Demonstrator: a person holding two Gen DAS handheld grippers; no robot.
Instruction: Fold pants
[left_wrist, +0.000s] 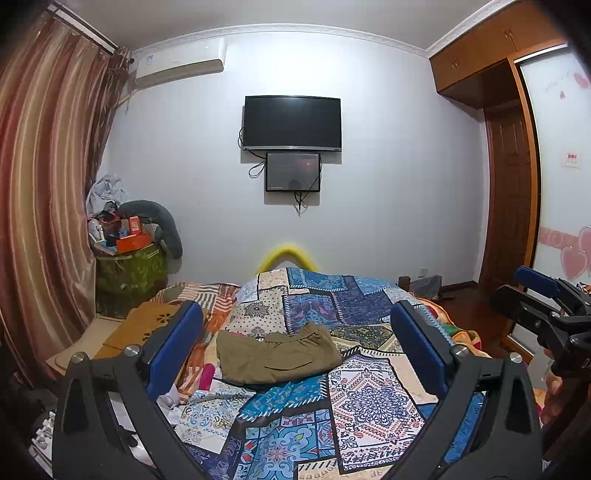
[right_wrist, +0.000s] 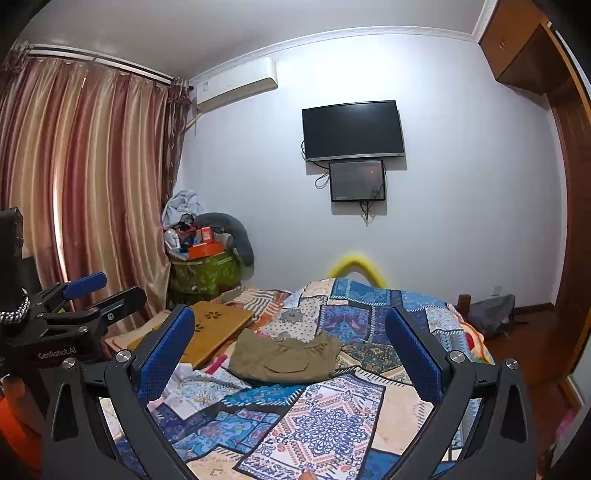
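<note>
1. Pants (left_wrist: 279, 354), olive, folded, lie on the bed (left_wrist: 373, 402).
2. Left claw (left_wrist: 295, 347) spread wide, empty, held above and short of pants.
3. Right claw (right_wrist: 290, 350) likewise wide, empty, apart from pants.

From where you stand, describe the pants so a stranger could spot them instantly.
Start at the bed under the patchwork quilt facing the wall-mounted TV. Mid-bed lie the pants, folded into a compact bundle. They are plain olive-khaki, the only unpatterned fabric on that busy blue-and-cream quilt.
</note>
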